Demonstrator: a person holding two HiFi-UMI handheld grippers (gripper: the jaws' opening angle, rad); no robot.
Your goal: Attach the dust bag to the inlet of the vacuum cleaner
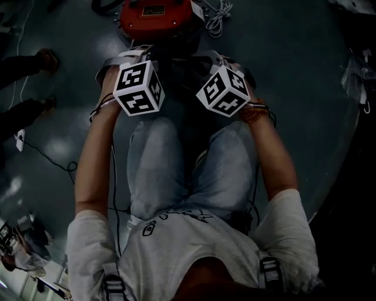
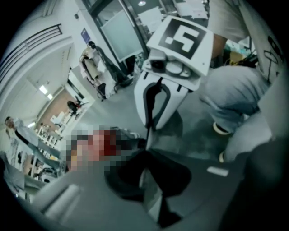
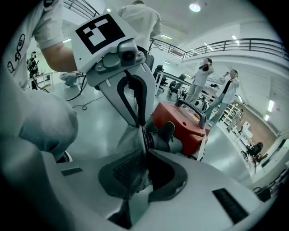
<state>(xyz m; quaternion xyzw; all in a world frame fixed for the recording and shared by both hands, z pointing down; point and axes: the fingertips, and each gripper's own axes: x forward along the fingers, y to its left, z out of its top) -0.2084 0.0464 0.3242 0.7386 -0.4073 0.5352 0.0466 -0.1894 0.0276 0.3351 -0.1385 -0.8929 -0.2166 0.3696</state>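
A red vacuum cleaner stands on the floor in front of the kneeling person, and its black inlet points toward the grippers. A grey fabric dust bag hangs stretched between the two grippers, just short of the inlet. The left gripper is shut on one edge of the bag. Facing it, the right gripper is shut on the other edge. In the head view the marker cubes hide the jaws and most of the bag.
A white cable lies coiled beside the vacuum. A thin dark cord runs across the floor at the left, near someone's shoes. The person's knees sit right behind the grippers. Two people stand farther off.
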